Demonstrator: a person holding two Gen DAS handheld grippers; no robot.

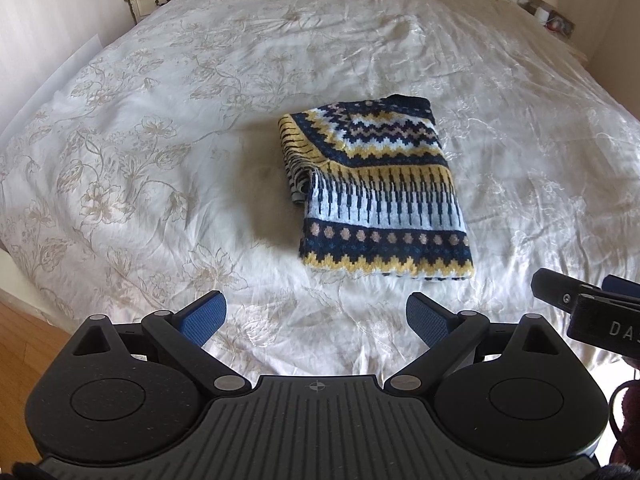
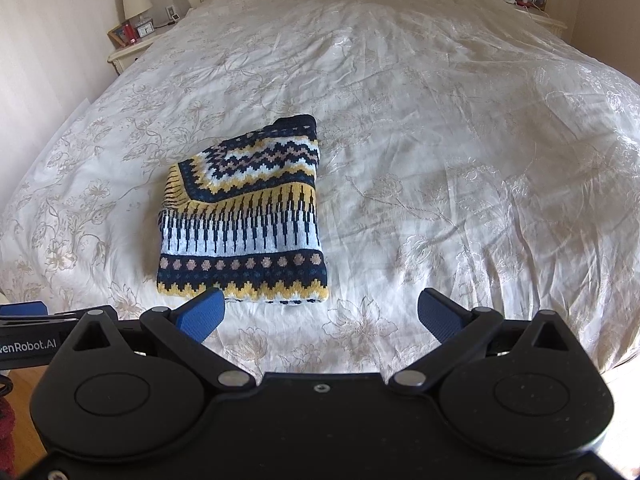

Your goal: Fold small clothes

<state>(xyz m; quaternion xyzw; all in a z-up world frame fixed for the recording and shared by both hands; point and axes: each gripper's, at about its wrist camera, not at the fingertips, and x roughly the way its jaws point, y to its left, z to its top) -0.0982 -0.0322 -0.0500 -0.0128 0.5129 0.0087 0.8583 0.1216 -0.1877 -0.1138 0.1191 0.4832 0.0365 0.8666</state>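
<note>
A knitted garment in navy, yellow and white patterns (image 1: 376, 192) lies folded into a compact rectangle on the white floral bedspread (image 1: 160, 160). It also shows in the right wrist view (image 2: 244, 216). My left gripper (image 1: 316, 320) is open and empty, held above the bed's near edge, short of the garment. My right gripper (image 2: 320, 316) is open and empty, just in front of the garment's near hem. The right gripper's side shows at the right of the left wrist view (image 1: 592, 312).
A nightstand (image 2: 128, 52) with a lamp, clock and frames stands at the bed's far left, and another nightstand (image 2: 536, 12) at the far right. A wooden floor (image 1: 24, 344) lies below the bed's near left edge.
</note>
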